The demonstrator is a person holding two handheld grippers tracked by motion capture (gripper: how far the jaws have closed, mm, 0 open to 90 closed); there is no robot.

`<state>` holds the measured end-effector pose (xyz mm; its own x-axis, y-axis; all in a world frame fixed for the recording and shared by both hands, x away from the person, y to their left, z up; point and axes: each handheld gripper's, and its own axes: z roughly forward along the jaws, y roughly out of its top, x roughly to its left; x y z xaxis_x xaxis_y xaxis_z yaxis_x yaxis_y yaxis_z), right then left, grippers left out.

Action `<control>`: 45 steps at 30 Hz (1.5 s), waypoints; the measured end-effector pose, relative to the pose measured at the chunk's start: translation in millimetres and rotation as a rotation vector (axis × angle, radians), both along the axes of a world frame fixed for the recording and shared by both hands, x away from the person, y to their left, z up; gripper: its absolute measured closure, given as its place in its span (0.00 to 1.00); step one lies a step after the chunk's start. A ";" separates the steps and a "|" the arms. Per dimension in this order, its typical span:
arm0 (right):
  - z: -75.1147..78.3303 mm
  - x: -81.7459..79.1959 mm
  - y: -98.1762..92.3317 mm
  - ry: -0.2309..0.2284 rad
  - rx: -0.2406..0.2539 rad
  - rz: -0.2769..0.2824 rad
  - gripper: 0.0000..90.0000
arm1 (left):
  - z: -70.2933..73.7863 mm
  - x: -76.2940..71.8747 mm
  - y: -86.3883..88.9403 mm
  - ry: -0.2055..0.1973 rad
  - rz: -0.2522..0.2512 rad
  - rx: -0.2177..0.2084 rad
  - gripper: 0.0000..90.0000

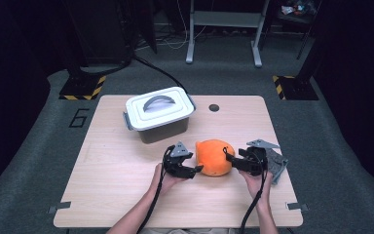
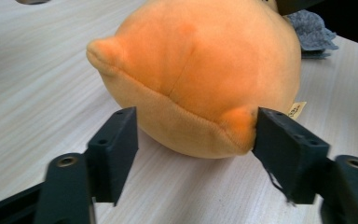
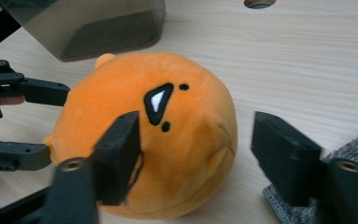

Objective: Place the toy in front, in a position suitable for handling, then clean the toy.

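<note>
While it rests on the pale wood-grain desk (image 1: pixel 117 165), the round orange plush toy with a small black-and-white face mark (image 1: pixel 215 157) lies a little right of the desk's middle, toward the near edge, between the two grippers. In the left gripper view the plush toy (image 2: pixel 200 70) shows a stitched seam, a stubby nub at one side and a small paper tag low on the other.

The left gripper (image 1: pixel 197 168) comes at the toy from the left. Its fingers (image 2: pixel 116 144) stand well apart, spread around the toy's lower end: one stands clear of the fabric, the other sits right against a small orange bump, though I cannot tell whether it presses. The right gripper (image 1: pixel 228 157) faces the toy from the right, and its fingers (image 3: pixel 121 149) are also spread wide; one lies in front of the toy's face side, the other stands apart from it. Neither has hold of the toy.

Just right of the right gripper a grey knitted cloth (image 1: pixel 276 163) lies on the desk, near the toy. Farther back, left of the toy, stands a dark translucent plastic box with a white lid and grey handle (image 1: pixel 159 114), well apart from both hands. A small round hole (image 1: pixel 214 107) sits in the desk near its far edge.
</note>
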<state>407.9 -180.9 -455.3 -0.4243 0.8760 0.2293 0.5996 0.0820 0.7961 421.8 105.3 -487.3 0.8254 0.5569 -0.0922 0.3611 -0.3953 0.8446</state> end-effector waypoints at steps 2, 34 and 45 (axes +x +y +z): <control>1.6 -1.7 -3.9 -0.013 -0.005 0.002 0.28 | 1.2 -3.5 -0.2 -0.014 0.012 0.008 0.27; -28.0 16.4 -75.4 0.134 -0.239 -0.170 0.14 | -4.9 -19.8 0.3 -0.072 0.036 0.007 0.28; -40.1 30.8 -83.9 0.186 -0.268 -0.189 0.08 | -10.9 -24.1 -12.1 -0.094 0.008 0.063 0.57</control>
